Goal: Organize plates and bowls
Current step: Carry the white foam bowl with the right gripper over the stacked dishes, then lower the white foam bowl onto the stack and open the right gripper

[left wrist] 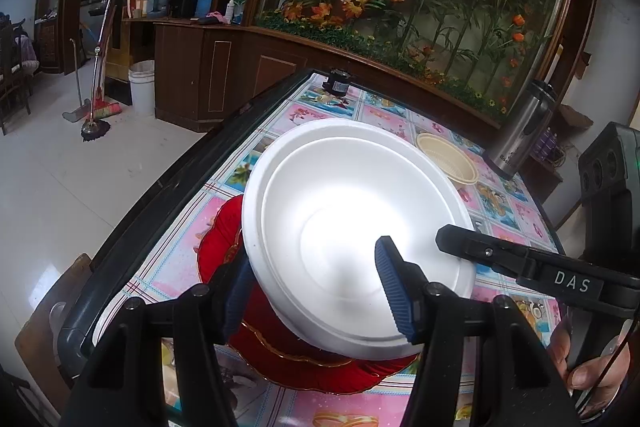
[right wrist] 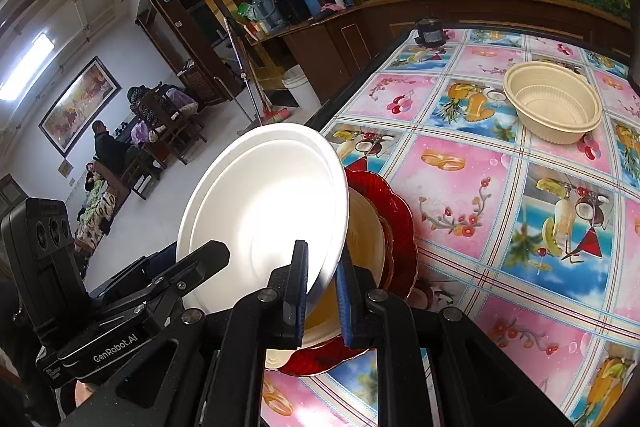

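A: Holding white foam plate (right wrist: 264, 211) by its rim, tilted over the red plate (right wrist: 400, 223); my right gripper (right wrist: 320, 291) pinches that near edge tight.

B: Left gripper (left wrist: 316, 291)?

A: Half spread, straddling the opposite rim; contact unclear. Foam looks light and dentable. I'd grip rims only, gently. Beige bowl (right wrist: 554, 107) sits well apart.

Bright indoor light blows out the white plate (left wrist: 352, 227) (fisheye edges curve and darken).
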`<state>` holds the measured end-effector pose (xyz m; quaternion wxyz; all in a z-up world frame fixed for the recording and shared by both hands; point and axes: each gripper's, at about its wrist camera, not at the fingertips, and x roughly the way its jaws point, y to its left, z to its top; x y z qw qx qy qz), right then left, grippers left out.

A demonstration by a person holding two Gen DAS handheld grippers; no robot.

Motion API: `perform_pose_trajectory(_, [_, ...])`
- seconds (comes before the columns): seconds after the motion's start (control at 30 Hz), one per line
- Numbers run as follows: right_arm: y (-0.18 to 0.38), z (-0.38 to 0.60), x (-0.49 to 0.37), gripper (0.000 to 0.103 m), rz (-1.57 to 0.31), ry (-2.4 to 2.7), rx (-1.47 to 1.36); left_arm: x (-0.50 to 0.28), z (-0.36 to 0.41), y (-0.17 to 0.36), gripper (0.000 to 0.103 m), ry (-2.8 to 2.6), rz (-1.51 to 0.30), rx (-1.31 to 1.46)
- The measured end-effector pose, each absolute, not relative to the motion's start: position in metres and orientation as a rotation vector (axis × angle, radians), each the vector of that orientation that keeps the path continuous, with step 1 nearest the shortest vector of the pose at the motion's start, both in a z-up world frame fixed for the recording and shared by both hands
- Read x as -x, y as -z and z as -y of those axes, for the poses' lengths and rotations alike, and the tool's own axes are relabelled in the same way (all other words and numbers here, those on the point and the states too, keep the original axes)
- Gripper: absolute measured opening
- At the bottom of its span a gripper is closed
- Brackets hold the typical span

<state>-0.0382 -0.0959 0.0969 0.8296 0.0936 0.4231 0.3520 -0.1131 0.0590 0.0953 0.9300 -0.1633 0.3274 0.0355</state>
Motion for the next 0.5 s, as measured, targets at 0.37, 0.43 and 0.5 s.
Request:
perform_pose_trajectory(0.37, [-0.1053, 0.095, 0.0367, 0.015, -0.877, -0.745, -0.193, 0.1115, -0.0582, -0.0978, 0.057, -0.069, -0.664, 0.332])
perform_pose_trajectory(0.43, [-0.1052, 0.0947, 0.0361, 0.015, -0.877, -0.745, -0.19, 0.1112, -0.0593, -0.098, 0.057, -0.067, -0.668, 0.335])
perform_pose_trajectory(0.5, [-0.1044, 0.0942, 0.0353, 0.015, -0.882, -0.745, -0.191, 0.1102, -0.0605, -0.0978, 0.057, -0.066, -0.674, 0.34])
